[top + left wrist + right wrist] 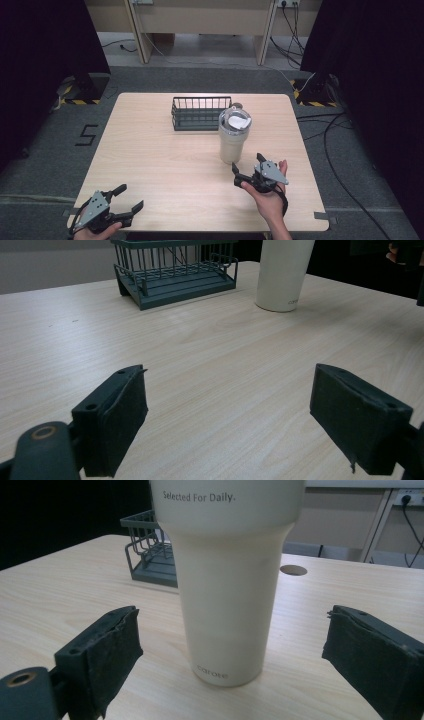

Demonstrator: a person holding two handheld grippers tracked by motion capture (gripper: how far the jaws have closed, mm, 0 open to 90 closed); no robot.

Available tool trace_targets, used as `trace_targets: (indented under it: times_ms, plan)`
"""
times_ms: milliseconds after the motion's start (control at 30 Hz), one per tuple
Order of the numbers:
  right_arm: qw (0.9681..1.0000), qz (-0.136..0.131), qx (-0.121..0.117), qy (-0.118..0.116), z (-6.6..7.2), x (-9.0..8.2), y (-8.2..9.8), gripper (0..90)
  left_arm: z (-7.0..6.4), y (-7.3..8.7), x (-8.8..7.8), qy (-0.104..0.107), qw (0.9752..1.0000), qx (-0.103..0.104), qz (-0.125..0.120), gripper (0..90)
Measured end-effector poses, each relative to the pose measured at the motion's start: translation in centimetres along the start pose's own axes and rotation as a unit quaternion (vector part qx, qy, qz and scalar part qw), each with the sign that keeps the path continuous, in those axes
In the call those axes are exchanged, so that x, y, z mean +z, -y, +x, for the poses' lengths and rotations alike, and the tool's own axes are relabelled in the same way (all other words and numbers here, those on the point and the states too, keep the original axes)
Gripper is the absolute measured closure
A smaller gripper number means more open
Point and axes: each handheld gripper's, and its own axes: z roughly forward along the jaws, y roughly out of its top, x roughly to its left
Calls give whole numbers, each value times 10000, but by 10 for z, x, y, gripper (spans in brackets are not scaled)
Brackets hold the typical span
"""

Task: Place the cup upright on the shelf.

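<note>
Approaching the cream tumbler (232, 587), the right gripper (248, 170) is being held with its fingers (102, 652) spread and empty; the narrow base should be straddled squarely before closing. The left gripper (125, 200) is resting released. Beyond stands the wire basket (200, 114) on the surface (150, 160).

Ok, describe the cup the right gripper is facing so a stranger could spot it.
On the wooden table, look right of centre, just in front of the dark wire basket. The tumbler stands upright there: tall, cream, clear-lidded, and solid, unlike the low basket.
</note>
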Motion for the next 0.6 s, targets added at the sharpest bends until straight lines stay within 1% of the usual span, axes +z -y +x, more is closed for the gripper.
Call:
trace_targets:
  times_ms: [167, 233, 300, 467, 600]
  plan:
    - [10000, -29, 43, -2, 1, 10, -5, 82, 1, 0, -1, -4, 10000, 15, 4, 145]
    - [10000, -25, -67, 25, 2, 15, -7, 83, 0, 0, -1, 4, 10000, 20, 3, 145]
    - [10000, -24, -42, 17, 1, 19, -8, 82, 0, 0, -1, 7, 10000, 44, 3, 145]
    - [9999, -37, -106, -16, 2, 29, -13, 57, 1, 0, -1, -15, 10000, 27, 14, 145]
    - [10000, -66, -27, -33, 0, 36, -17, 49, 0, 0, -1, -9, 10000, 23, 6, 145]
